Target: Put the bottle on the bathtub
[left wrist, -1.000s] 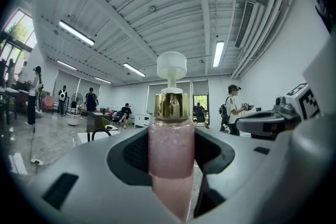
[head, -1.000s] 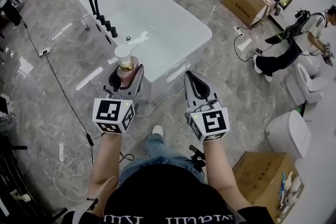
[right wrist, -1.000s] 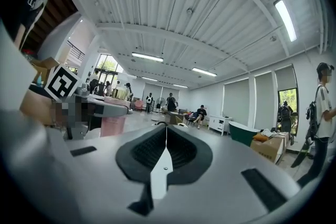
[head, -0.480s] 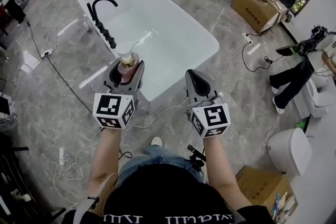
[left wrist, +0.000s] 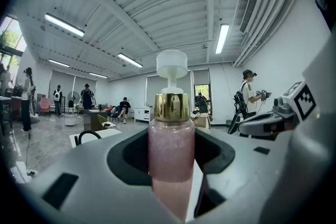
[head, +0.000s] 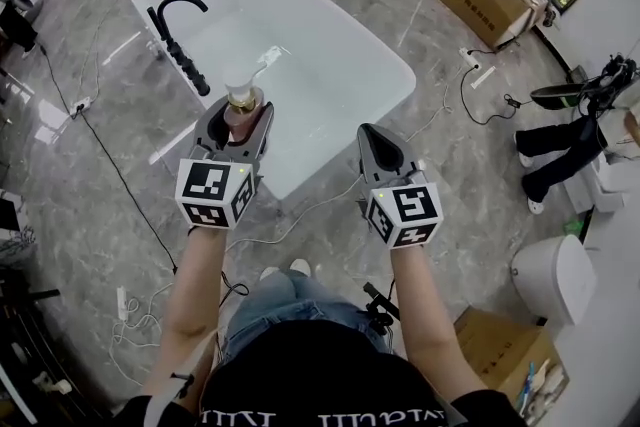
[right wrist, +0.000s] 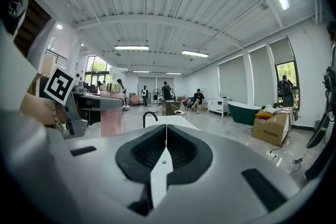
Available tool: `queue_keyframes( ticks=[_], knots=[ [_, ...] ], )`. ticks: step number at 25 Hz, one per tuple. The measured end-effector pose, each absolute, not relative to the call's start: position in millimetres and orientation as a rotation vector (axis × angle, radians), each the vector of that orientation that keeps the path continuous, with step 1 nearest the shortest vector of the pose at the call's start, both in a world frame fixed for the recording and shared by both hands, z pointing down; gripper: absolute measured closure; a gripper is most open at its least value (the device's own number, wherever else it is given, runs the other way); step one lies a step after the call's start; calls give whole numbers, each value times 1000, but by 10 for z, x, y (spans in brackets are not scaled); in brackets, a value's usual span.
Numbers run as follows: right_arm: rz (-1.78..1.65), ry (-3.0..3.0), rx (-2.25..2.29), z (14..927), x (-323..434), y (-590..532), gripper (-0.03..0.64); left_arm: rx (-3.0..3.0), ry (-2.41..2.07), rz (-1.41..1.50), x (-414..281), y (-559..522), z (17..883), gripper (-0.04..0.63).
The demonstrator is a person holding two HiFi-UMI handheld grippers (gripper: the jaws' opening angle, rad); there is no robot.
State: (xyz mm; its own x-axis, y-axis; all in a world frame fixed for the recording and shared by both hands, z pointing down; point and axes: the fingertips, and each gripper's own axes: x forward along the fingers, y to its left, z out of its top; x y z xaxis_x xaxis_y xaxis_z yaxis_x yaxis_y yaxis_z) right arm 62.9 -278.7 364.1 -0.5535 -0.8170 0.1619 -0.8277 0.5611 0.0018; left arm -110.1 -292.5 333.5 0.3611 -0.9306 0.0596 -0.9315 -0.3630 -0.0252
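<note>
**Figure. Bottle in carry, above the near end of the bathtub.**

The left gripper [head: 238,127] is clamped on the bottle [head: 242,101]. Its 2 jaws press the pink body from either side, below the gold collar, and the bottle stands upright with its white pump head clear above the jaws. In the head view the bottle lies over the near end of the bathtub [head: 398,67], on the side that carries the black faucet [head: 172,25] and nearer to the person than it. The bottle touches no part of the bathtub, and its height above the rim cannot be read. The right gripper [head: 378,140] has its jaws closed together on nothing. It hangs off the bathtub's near end, over the floor.

*Handling (judged).*
- The bottle looks rigid, with a smooth, glossy wall that may slip if the hold loosens.
- It appears well filled with glittery pink liquid, so it is probably moderately heavy for its size.
- The pump head makes it tall and easy to tip.
- The straight body below the collar is the sound place to hold. The pump head would likely turn or sink under pressure.
- The bathtub rim is a narrow, glossy ledge. The base should land flat and fully on it before the jaws part, or the bottle may slide into the bathtub or fall to the floor.
</note>
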Motion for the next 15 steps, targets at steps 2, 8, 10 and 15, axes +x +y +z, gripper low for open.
queue_keyframes(
  ticks=[2, 8, 10, 15],
  knots=[
    [118, -2633, 1411, 3664, 612, -2843, 600, 2590, -1740, 110, -1082, -2997, 3377, 379],
    [140, -2575, 1426, 3805, 517, -2973, 600, 2620, -1634, 135, -985, -3180, 3541, 378],
    [166, -2559, 1434, 3871, 470, -2961, 600, 2622, -1589, 147, -962, -3201, 3627, 379],
    [241, -2510, 1443, 4120, 399, -2914, 600, 2603, -1496, 219, -912, -3262, 3969, 379]
  ],
)
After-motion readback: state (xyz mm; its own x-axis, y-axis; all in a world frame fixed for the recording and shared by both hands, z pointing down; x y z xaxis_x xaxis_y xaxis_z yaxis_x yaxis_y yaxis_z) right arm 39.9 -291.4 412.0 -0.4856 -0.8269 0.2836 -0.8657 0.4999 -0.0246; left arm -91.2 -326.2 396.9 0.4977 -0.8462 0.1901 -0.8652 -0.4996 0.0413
